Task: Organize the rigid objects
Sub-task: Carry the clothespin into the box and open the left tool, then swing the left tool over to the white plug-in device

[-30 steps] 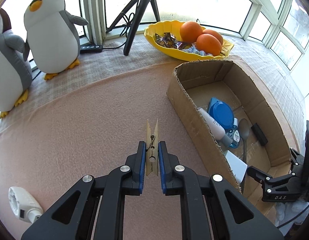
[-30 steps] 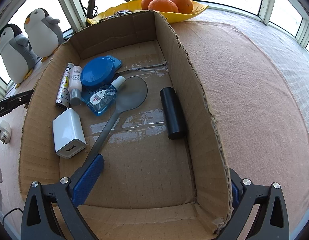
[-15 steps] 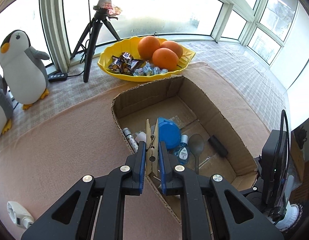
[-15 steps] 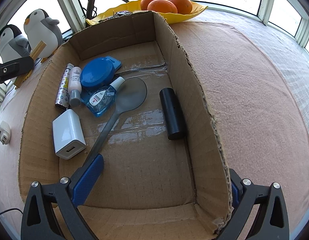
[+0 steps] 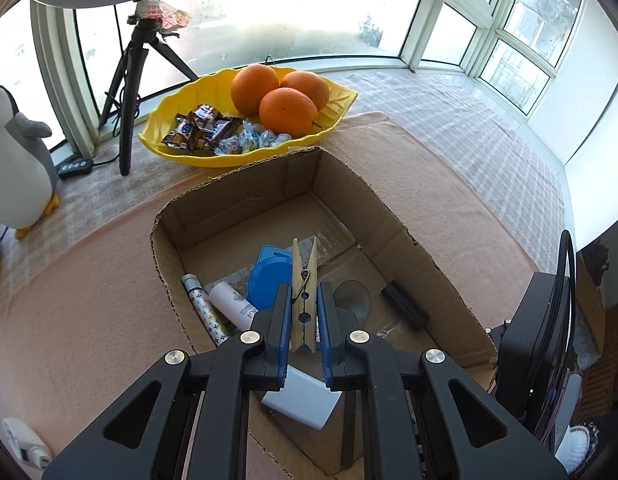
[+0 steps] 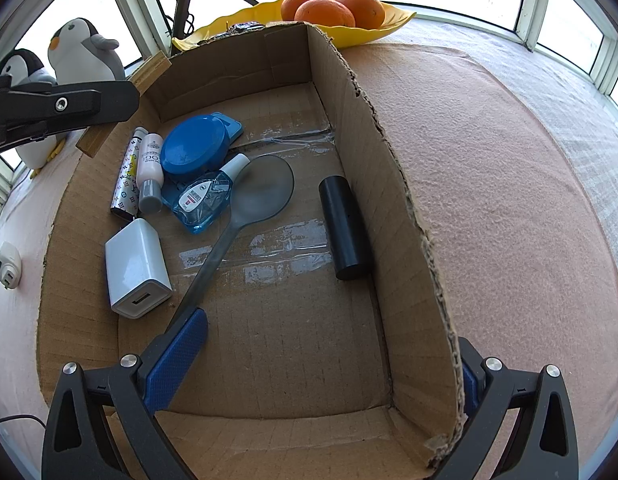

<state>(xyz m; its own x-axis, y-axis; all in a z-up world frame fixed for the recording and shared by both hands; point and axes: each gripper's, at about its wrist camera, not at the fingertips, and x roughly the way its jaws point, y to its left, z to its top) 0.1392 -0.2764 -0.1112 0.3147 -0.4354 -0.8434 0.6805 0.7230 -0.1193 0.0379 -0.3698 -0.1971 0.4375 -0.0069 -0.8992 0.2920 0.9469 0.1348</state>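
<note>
My left gripper (image 5: 304, 300) is shut on a wooden clothespin (image 5: 305, 264), which stands upright between the blue pads. It hangs over the near left part of the open cardboard box (image 5: 409, 240). From the right wrist view the left gripper (image 6: 61, 106) and clothespin (image 6: 149, 70) show above the box's left wall. In the box (image 6: 349, 112) lie a blue round container (image 6: 195, 148), a white charger (image 6: 135, 266), a grey spoon (image 6: 261, 190), a black cylinder (image 6: 343, 226) and small bottles. My right gripper (image 6: 327, 346) is open and straddles the box's right wall.
A yellow bowl (image 5: 213, 96) with oranges and sweets sits behind the box, next to a black tripod (image 5: 129, 80). Plush penguins (image 5: 17, 160) stand at the far left. A white plug (image 5: 25, 444) lies on the pink mat left of the box.
My left gripper has carried the clothespin from above the pink mat to above the box and turned toward it. The right gripper has stayed in place.
</note>
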